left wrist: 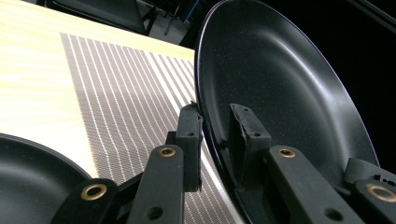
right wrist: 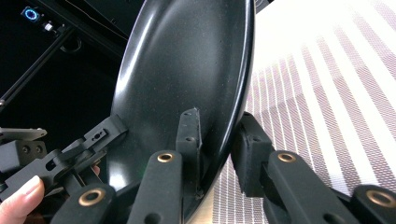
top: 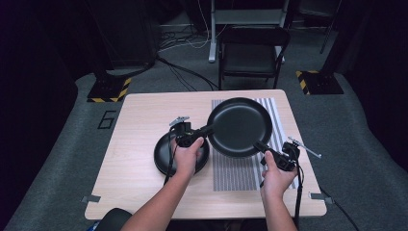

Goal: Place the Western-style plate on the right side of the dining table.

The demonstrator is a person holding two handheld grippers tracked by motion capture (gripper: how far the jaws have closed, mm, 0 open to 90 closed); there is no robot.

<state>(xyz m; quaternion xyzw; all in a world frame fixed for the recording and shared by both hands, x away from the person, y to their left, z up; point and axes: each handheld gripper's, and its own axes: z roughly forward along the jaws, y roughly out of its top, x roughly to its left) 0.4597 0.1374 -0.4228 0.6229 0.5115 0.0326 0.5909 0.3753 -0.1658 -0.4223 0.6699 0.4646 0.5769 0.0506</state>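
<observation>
Scene: a light wooden table [top: 144,125] seen from above, with a striped grey mat [top: 240,168] on its right half; a person's two forearms come in from the bottom edge.

Large plate: a black, round, shallow plate [top: 240,126] is held up off the table between the two grippers, above the mat's far part. In both gripper views its face is tilted steeply, the mat showing beyond and beneath it.

Small plate: a second black plate [top: 163,156] lies flat on the bare wood, left of the mat, partly under the left hand.

Left gripper: the left gripper [left wrist: 215,135] clamps the large plate's near-left rim, one jaw on the inner face and one behind the rim.

Right gripper: the right gripper [right wrist: 217,140] clamps the near-right rim the same way, jaws narrowed onto the edge.

Key relation: the plate lies forward of both grippers, which bite at two points on its near edge; neither hand is clearly nearer, so the weight looks shared.

Hand pose: the left hand [top: 187,156] sits over the small plate, forearm angled up and right; the right hand [top: 274,175] is lower and to the right, near the table's near-right edge.

Judgement: any next move probably needs both hands travelling together, or the rim may slip.
</observation>
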